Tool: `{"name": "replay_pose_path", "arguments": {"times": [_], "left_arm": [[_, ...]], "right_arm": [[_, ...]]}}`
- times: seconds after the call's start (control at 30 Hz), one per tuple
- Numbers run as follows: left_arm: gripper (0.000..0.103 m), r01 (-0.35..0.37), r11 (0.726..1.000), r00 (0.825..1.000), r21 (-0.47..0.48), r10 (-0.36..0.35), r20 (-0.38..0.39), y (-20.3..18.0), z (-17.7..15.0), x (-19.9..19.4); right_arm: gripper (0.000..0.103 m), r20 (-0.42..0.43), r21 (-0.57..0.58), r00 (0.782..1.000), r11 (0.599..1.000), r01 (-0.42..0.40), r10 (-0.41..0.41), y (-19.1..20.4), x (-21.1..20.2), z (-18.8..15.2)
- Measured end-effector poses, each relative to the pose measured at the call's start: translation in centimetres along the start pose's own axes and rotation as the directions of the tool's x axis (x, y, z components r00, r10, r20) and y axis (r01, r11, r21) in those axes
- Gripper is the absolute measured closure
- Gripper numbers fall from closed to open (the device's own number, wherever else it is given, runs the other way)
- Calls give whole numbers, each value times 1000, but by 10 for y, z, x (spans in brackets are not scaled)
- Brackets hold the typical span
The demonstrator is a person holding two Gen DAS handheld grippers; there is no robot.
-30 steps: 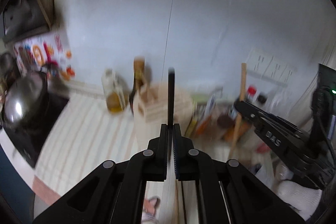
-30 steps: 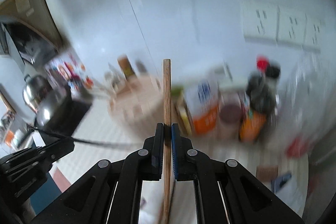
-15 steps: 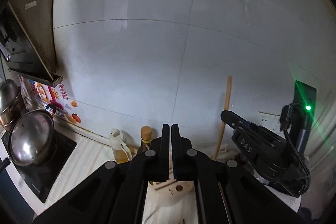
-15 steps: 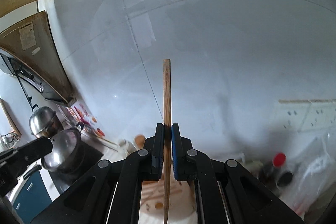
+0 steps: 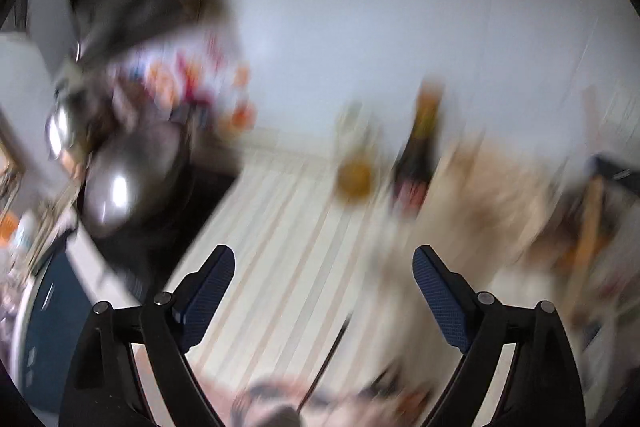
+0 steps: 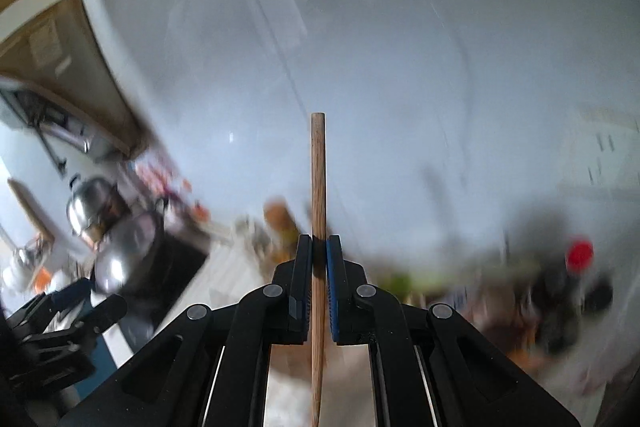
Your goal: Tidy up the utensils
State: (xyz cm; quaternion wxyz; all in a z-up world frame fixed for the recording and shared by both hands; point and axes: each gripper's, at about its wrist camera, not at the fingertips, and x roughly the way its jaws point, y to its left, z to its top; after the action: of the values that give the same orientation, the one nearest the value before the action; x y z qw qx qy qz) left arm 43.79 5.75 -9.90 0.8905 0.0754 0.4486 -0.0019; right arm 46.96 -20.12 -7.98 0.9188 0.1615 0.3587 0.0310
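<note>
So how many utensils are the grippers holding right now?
1: a wooden stick clamped in the right gripper. The left gripper is opening, nothing between its fingers.

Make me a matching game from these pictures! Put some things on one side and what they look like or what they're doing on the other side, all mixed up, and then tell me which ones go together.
Things:
1. left gripper
2. right gripper
3. wooden stick
4. bottle cap

Descriptions:
A. red
B. pinched between two pads, pointing up in the picture
C. jaws spreading apart, nothing between them
D. shut on something thin

Pairs: 1-C, 2-D, 3-B, 4-A
</note>
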Motion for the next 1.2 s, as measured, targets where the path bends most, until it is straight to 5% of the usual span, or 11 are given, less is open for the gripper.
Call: {"name": "replay_pose_path", "arguments": {"times": [0.13, 0.2, 0.37, 0.47, 0.57, 0.63, 0.73, 0.9, 1.2], "left_arm": [[13, -63, 998, 966, 30, 68, -250, 19, -72, 73], [13, -56, 997, 946, 50, 69, -316, 22, -94, 103], [18, 61, 993, 907, 99, -14, -420, 10, -117, 162], [23, 137, 980, 863, 147, -45, -503, -5, -127, 200], [35, 194, 975, 866, 105, -120, -485, -2, -119, 211], [70, 217, 973, 865, 83, -153, -479, -4, -113, 215], [98, 219, 972, 863, 82, -154, -482, -11, -112, 217], [99, 219, 976, 850, 3, -189, -491, -25, -121, 213], [99, 194, 980, 891, -44, -195, -411, -60, -141, 172]], "right_arm": [[96, -161, 56, 987, 998, 23, -14, -17, 17, -73], [96, -287, 113, 958, 993, 44, -10, -30, 40, -121], [96, -457, 163, 886, 971, 173, -81, -56, 75, -201], [96, -512, 161, 847, 952, 262, -146, -62, 92, -227], [96, -542, 159, 818, 932, 325, -192, -71, 96, -242], [96, -557, 151, 800, 921, 360, -222, -75, 97, -246], [96, -577, 160, 782, 906, 391, -236, -81, 101, -252], [96, -570, 154, 782, 902, 404, -253, -83, 95, -252], [96, -515, 124, 828, 936, 329, -223, -87, 74, -236]]}}
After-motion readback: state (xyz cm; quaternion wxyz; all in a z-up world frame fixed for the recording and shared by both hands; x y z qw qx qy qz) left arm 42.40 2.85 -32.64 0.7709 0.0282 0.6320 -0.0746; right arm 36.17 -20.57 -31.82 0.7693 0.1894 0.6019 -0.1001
